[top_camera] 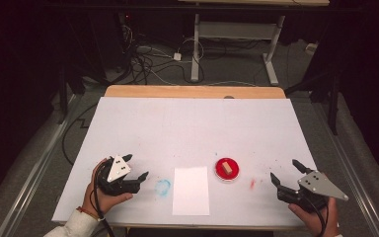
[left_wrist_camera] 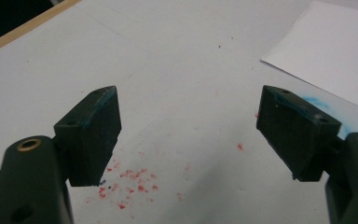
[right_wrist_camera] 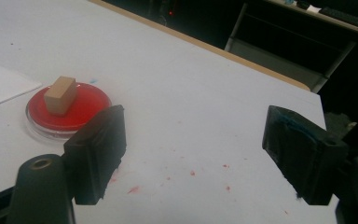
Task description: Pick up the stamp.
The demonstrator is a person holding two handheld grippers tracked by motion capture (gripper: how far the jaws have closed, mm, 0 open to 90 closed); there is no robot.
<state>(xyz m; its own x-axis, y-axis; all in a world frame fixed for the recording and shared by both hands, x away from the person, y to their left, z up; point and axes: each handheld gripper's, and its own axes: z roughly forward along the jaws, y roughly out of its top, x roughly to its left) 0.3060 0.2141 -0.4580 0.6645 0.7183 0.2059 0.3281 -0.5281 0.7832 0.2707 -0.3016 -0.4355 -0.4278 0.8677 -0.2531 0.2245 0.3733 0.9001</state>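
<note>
Broadly, the white table (top_camera: 192, 123) carries everything, with a blank sheet of paper (top_camera: 191, 190) lying flat near its front edge, a faint blue smudge (top_camera: 163, 187) just to the sheet's left and red flecks (top_camera: 252, 183) off to its right; between the sheet and the right gripper (top_camera: 285, 177) sits a shallow dish of red ink (top_camera: 227, 169), and a small wooden block (top_camera: 226, 169) stands in it, touching the ink. Judging by this layout, the work looks like stamping, and the step in hand is only the approach; nothing is held. The right gripper rests near the front right corner, jaws spread wide and empty; in the right gripper view the block (right_wrist_camera: 60, 95) lies ahead and to the left. The left gripper (top_camera: 137, 168) sits beside the blue smudge, jaws likewise apart and bare. Next, the right gripper probably needs to swing toward the dish, straddle the block's sides, and close without tipping the dish.
</note>
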